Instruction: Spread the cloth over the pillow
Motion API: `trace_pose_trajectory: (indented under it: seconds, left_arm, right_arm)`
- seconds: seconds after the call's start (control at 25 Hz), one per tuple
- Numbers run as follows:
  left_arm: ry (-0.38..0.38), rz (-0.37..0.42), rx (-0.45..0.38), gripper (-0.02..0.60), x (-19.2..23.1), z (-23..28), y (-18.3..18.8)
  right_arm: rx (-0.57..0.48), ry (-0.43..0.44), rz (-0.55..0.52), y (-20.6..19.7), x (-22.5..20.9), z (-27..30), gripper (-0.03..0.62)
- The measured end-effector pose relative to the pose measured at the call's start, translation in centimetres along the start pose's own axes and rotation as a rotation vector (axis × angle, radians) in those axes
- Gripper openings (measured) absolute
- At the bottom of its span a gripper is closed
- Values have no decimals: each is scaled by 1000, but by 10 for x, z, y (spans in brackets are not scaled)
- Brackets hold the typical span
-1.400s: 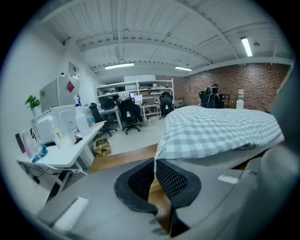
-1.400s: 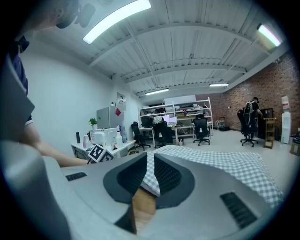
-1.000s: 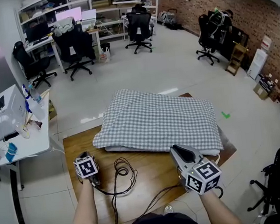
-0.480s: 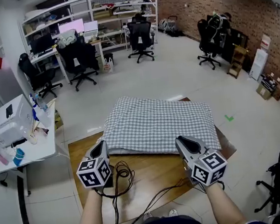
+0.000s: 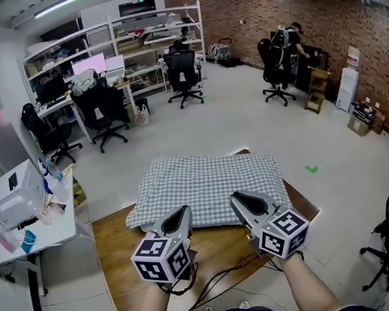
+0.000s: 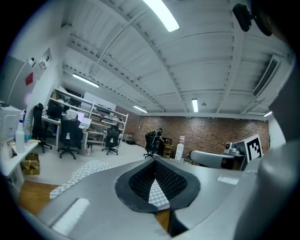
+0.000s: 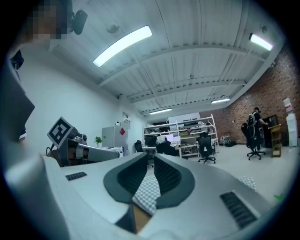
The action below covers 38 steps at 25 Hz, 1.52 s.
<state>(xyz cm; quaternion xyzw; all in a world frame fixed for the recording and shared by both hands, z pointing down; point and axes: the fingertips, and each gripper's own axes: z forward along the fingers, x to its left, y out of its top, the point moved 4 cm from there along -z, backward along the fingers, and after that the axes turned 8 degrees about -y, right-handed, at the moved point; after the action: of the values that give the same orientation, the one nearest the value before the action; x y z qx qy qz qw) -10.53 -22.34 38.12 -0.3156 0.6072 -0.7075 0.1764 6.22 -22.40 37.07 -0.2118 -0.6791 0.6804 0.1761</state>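
A grey-and-white checked cloth lies flat over the pillow on the wooden table; a white strip of pillow shows under its near edge. Both grippers hover side by side just short of that near edge, pointing at it. My left gripper is shut with nothing in it; in the left gripper view its pads meet at the tip, and the cloth lies beyond. The right gripper has its jaws a narrow slit apart, empty, with checked cloth showing through.
Black cables trail over the table's front towards me. A white side table with a printer stands at the left. Office chairs, desks and shelves line the back; a person sits far right.
Both grippers have risen from the table's front and moved forward to the pillow's near edge. The left one also came right, beside the right one. The head view has tilted upward.
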Motion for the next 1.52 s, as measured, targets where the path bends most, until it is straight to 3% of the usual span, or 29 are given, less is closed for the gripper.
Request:
trace_pose_trajectory:
  seconds: [0.16,0.36,0.92,1.52]
  left_arm:
    - [-72,-25,-7,9,-39,16,4]
    - [-81,44,5,9,-63,34,10]
    - [-56,67,69,9,-55,54,-27]
    - [-59,74,76,9,-35,61,-21]
  right_arm:
    - [-16,39,14,0,4,-11,21]
    - [3,20,-6,2,-1,-20,0]
    - [74,22,16,-21,-9,-20,0]
    - [59,9,17,-16,-23,-3,0]
